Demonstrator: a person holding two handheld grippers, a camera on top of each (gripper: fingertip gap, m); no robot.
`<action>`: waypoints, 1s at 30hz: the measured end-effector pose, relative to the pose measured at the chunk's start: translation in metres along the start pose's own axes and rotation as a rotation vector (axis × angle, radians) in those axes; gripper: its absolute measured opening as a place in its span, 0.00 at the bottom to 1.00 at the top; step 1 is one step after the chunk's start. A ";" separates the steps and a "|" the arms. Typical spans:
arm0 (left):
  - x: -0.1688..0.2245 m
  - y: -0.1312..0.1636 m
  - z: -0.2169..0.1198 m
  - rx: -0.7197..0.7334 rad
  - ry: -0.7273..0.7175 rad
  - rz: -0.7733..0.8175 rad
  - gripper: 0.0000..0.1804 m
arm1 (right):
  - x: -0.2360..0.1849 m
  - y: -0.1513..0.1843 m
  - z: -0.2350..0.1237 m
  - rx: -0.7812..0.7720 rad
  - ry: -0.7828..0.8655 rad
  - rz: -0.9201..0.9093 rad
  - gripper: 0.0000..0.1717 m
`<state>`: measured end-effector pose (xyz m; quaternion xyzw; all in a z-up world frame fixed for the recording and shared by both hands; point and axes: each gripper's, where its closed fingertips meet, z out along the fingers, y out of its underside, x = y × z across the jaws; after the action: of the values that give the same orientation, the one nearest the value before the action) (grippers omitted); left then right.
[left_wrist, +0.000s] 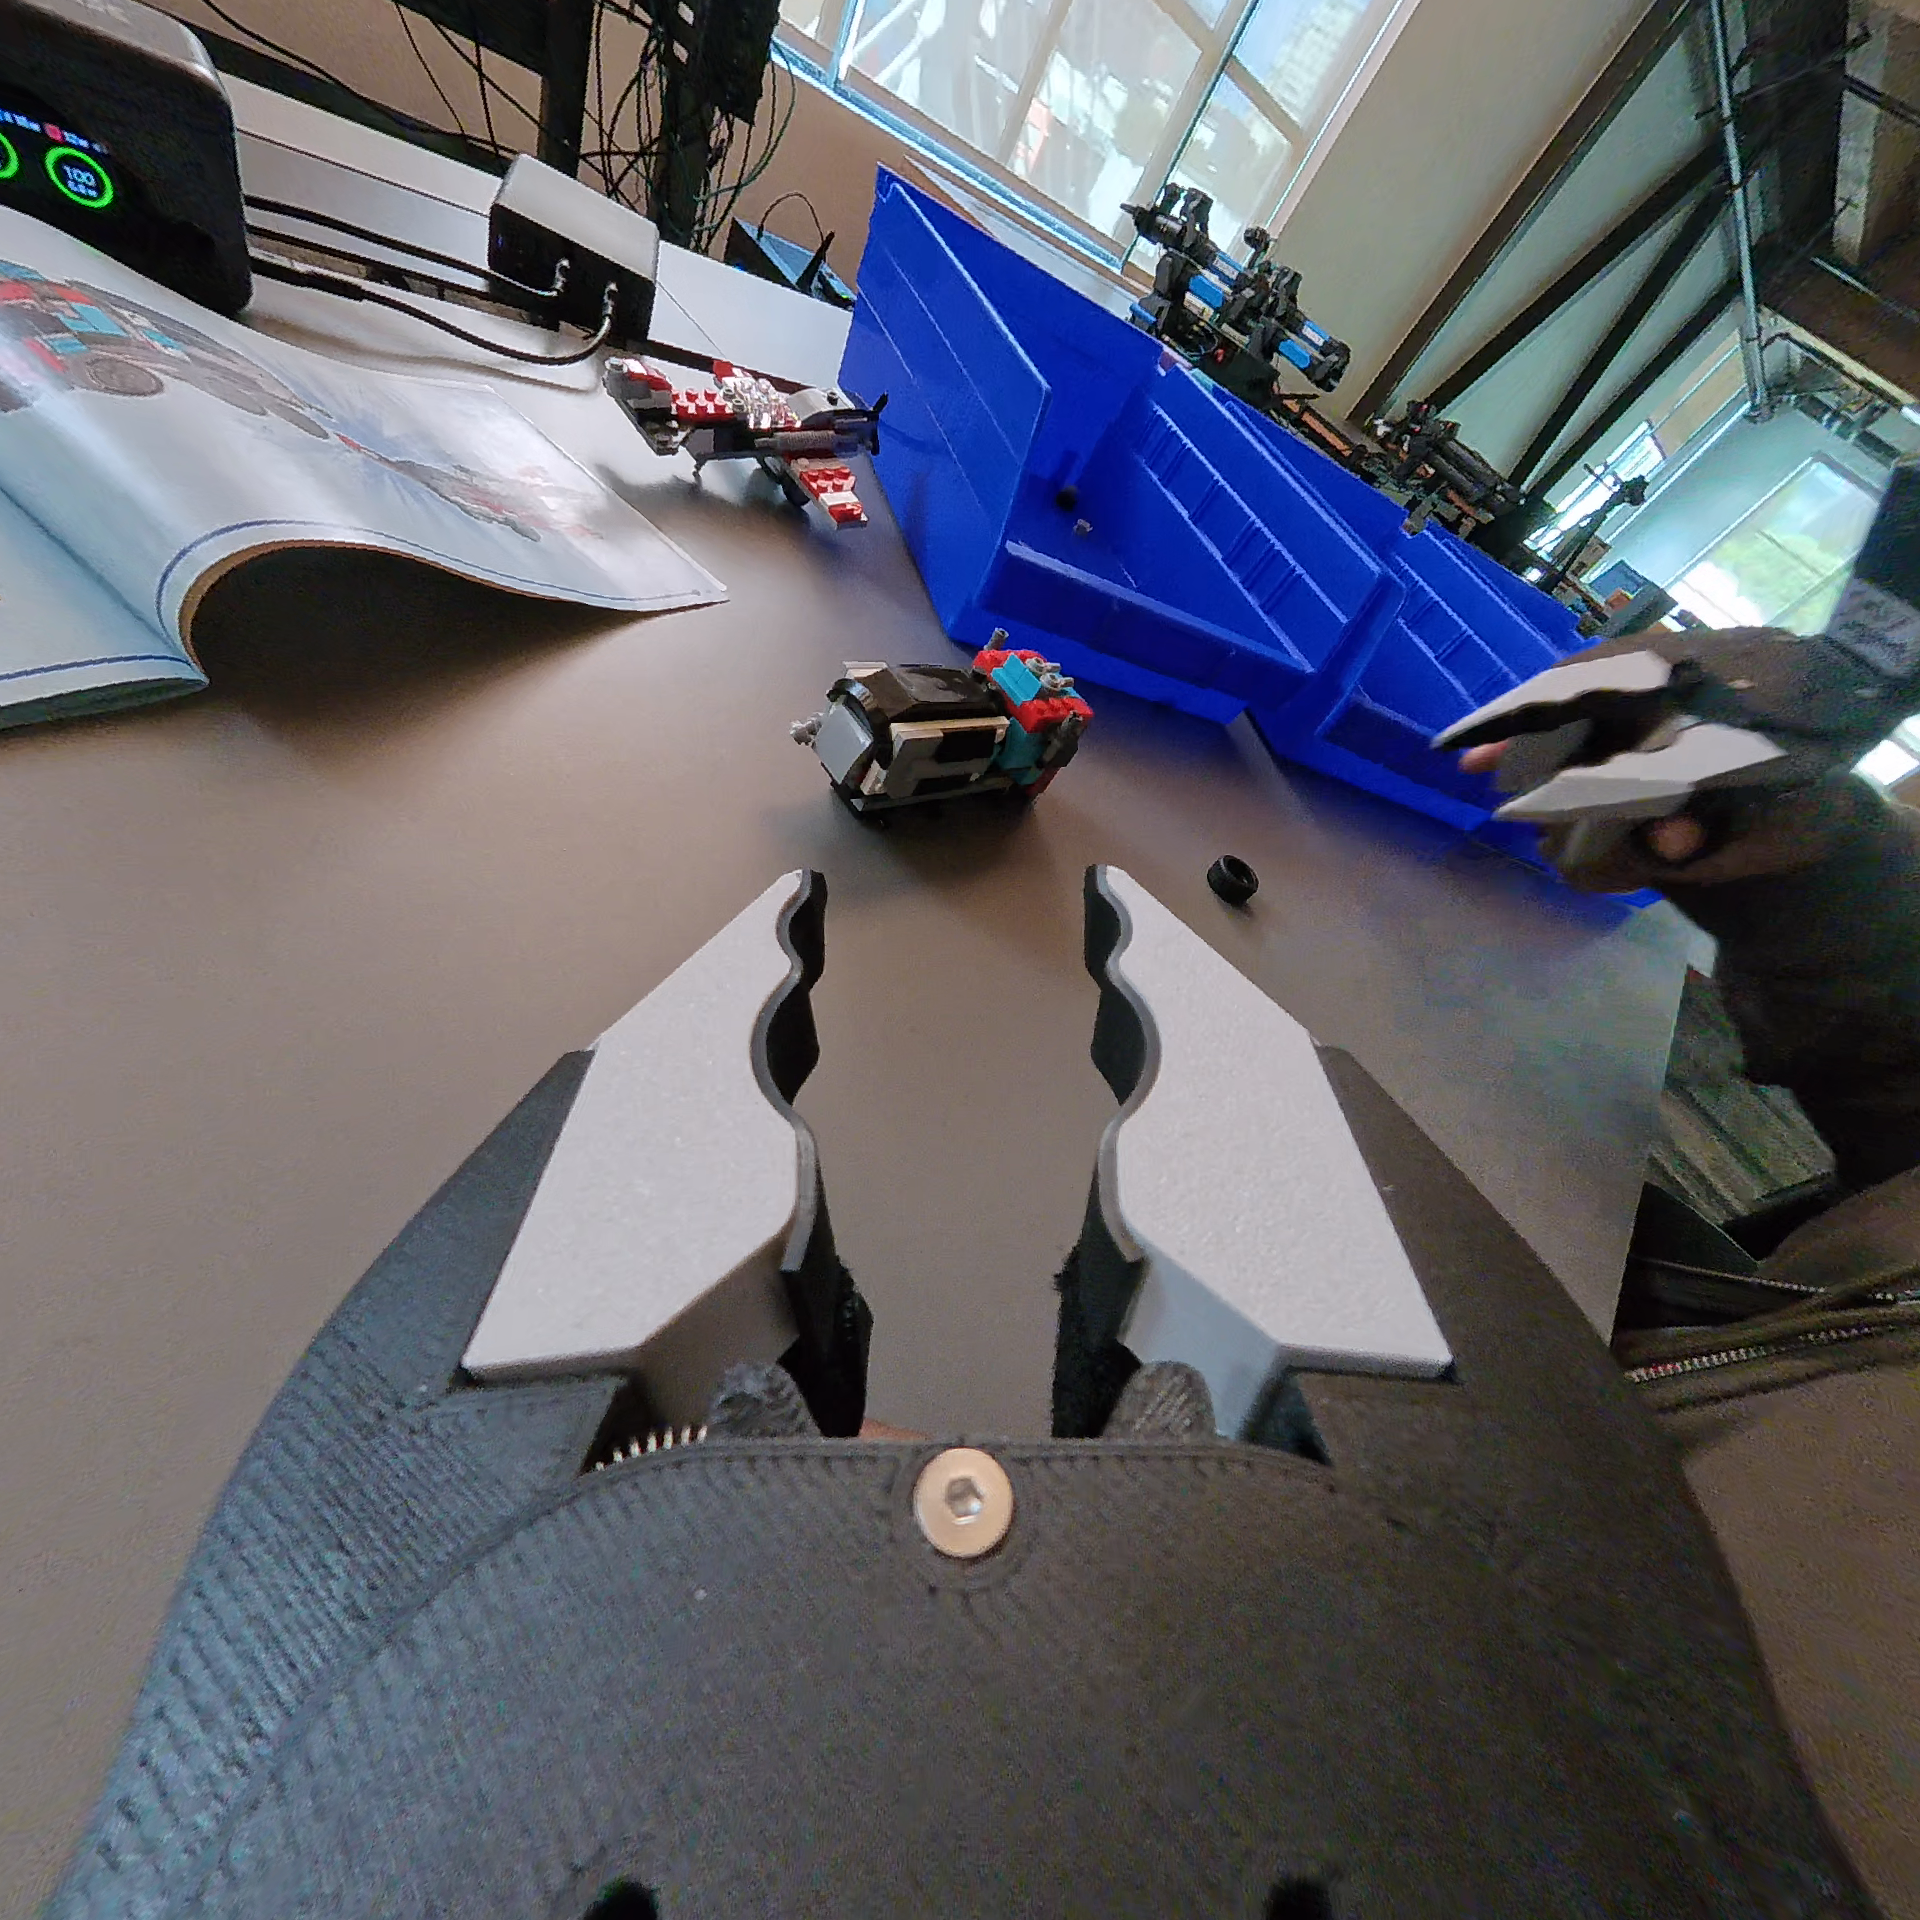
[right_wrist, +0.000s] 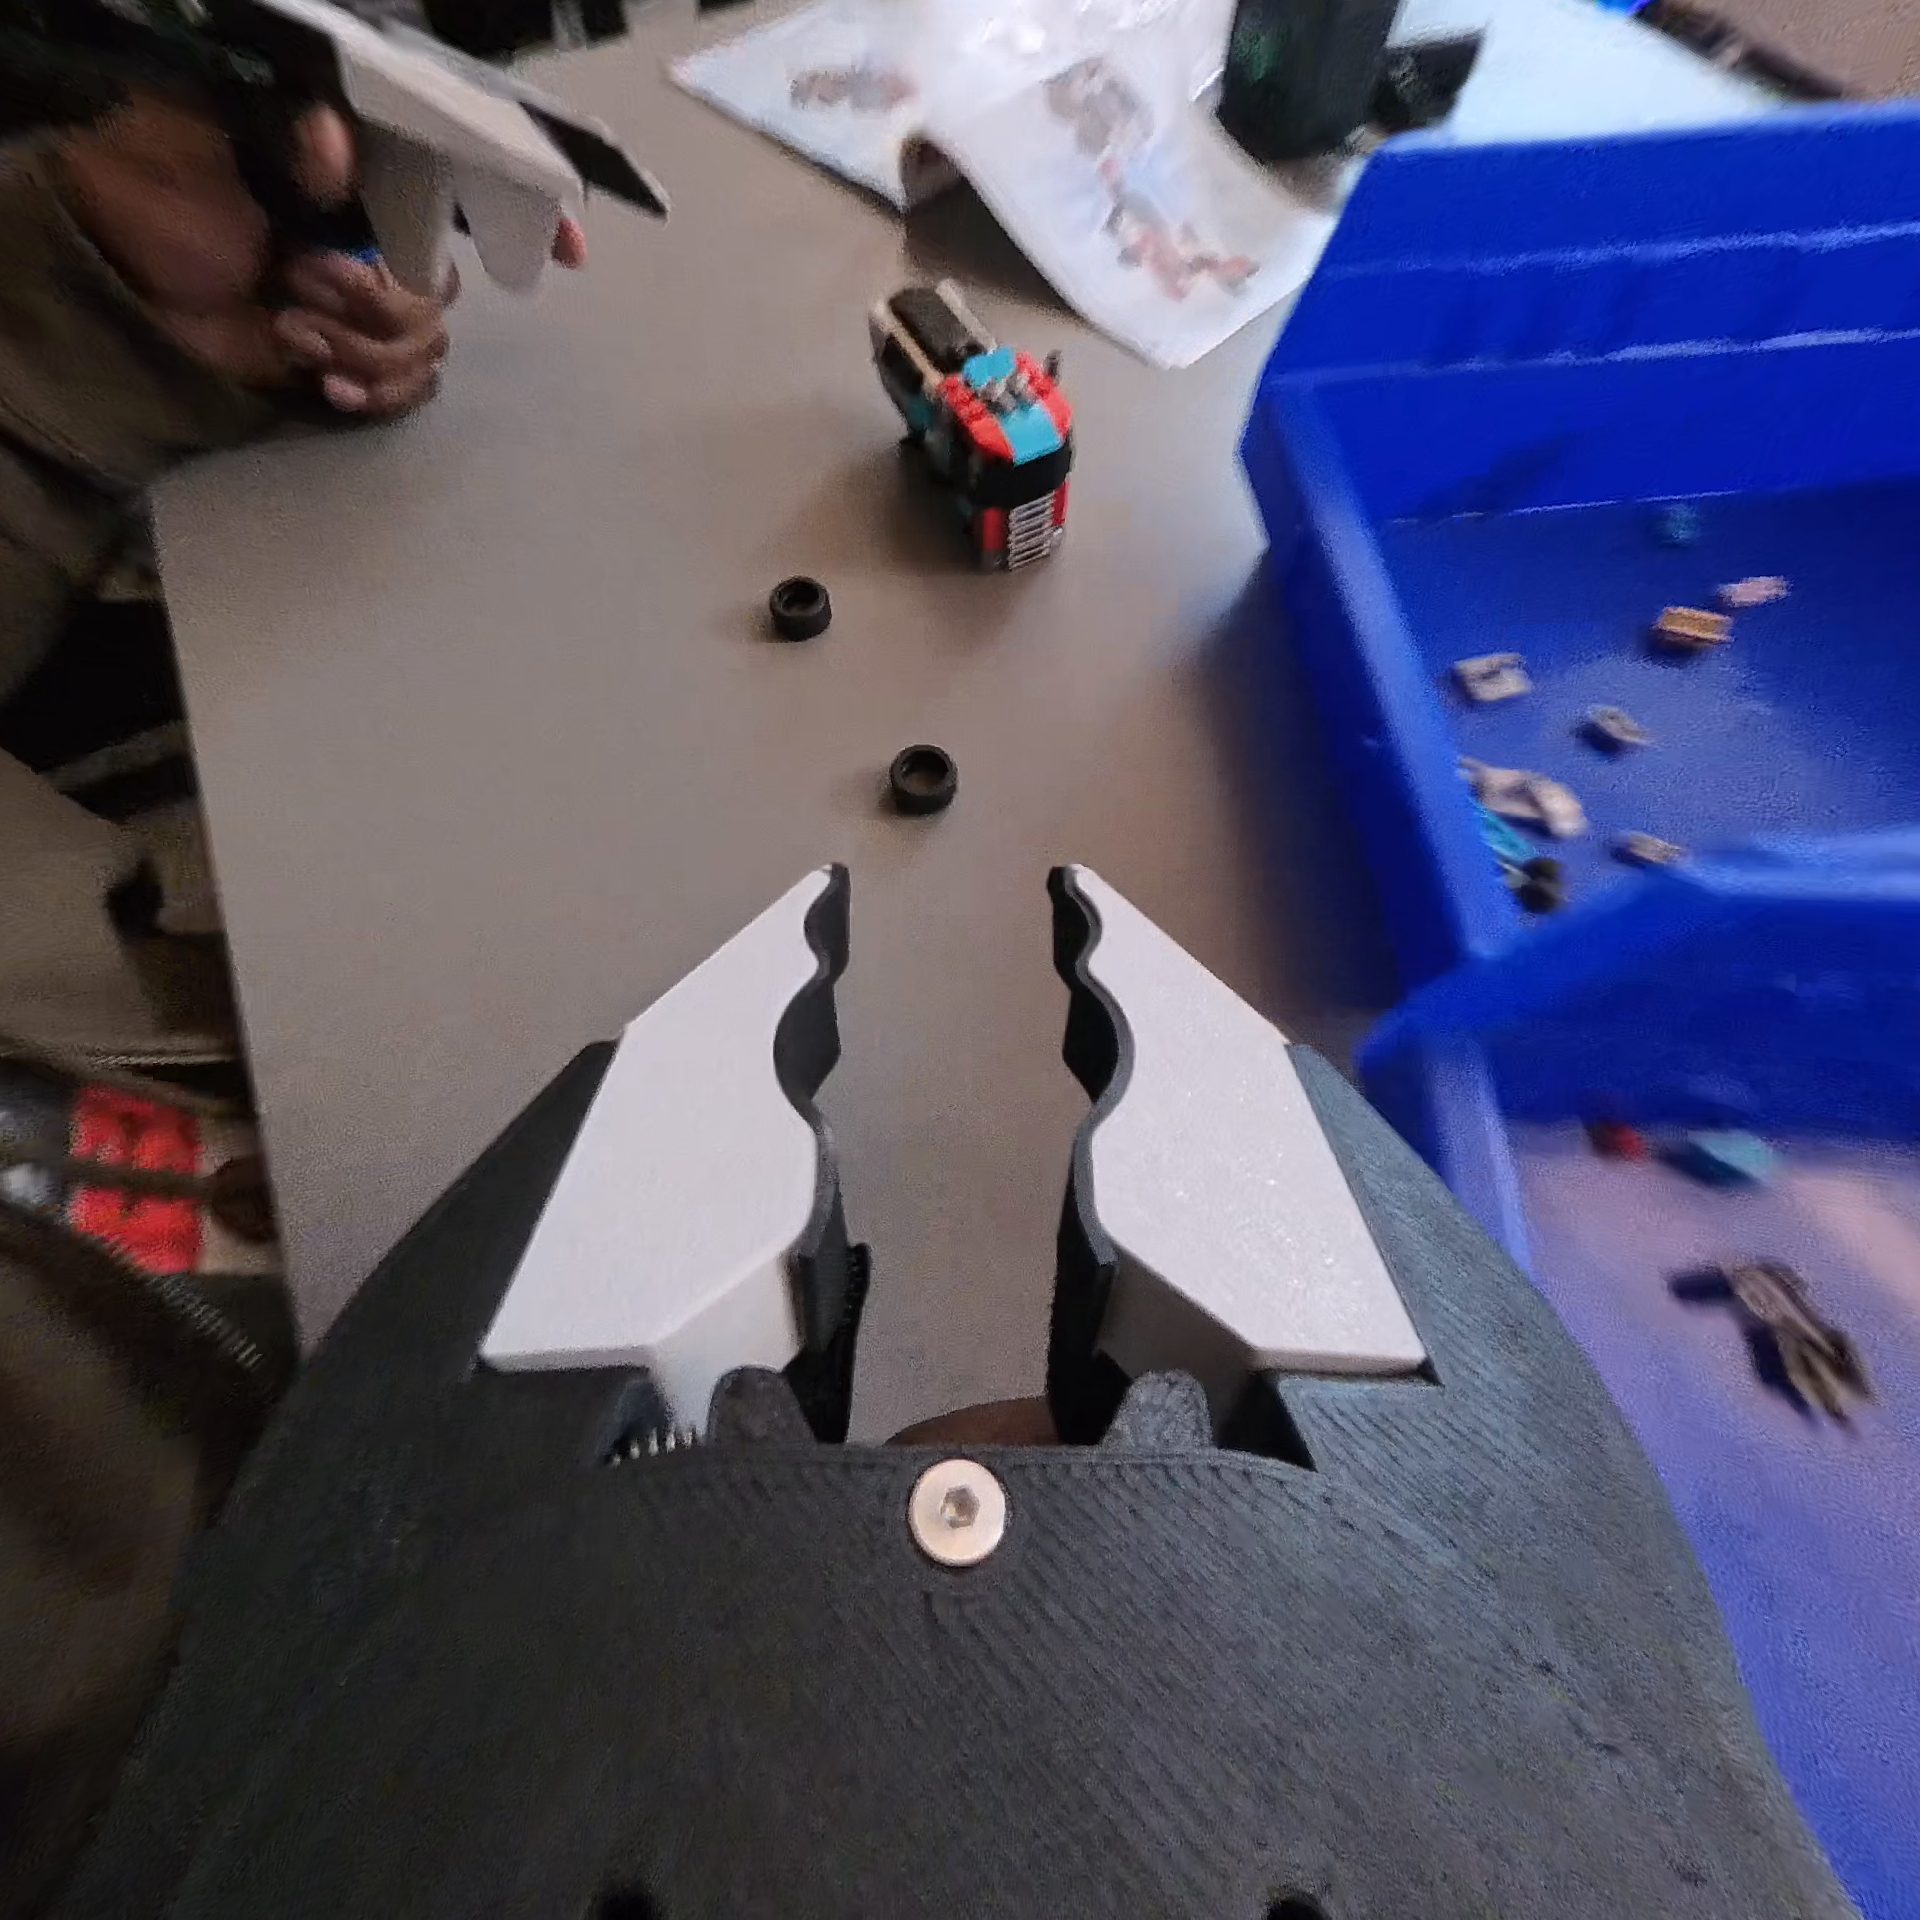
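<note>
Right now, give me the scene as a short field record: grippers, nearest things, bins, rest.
left gripper: open, nothing between the fingers, above bare table
right gripper: open, nothing between the fingers
nearest to right gripper: small black rubber toy tyre, just ahead of the fingertips, untouched
second black tyre: farther on, apart from the first
small red, teal and black brick-built truck: on the grey table, ahead of left gripper
blue plastic bins: right of the truck, loose small pieces inside
open instruction booklet: far left
</note>
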<state>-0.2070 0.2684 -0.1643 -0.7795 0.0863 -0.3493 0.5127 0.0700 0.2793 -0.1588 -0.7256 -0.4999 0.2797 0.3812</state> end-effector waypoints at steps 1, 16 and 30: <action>0.000 0.000 0.000 -0.004 0.002 -0.006 0.28 | 0.003 -0.002 -0.023 0.024 0.028 0.008 0.23; -0.002 0.013 0.011 -0.105 -0.009 -0.013 0.28 | 0.166 0.142 -0.315 -0.342 0.558 0.090 0.18; -0.012 0.018 0.016 -0.140 -0.100 -0.003 0.28 | 0.209 0.218 -0.255 -0.720 0.087 -0.062 0.16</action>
<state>-0.2016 0.2781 -0.1893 -0.8299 0.0837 -0.3041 0.4602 0.4546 0.3601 -0.2047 -0.8091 -0.5714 0.0427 0.1307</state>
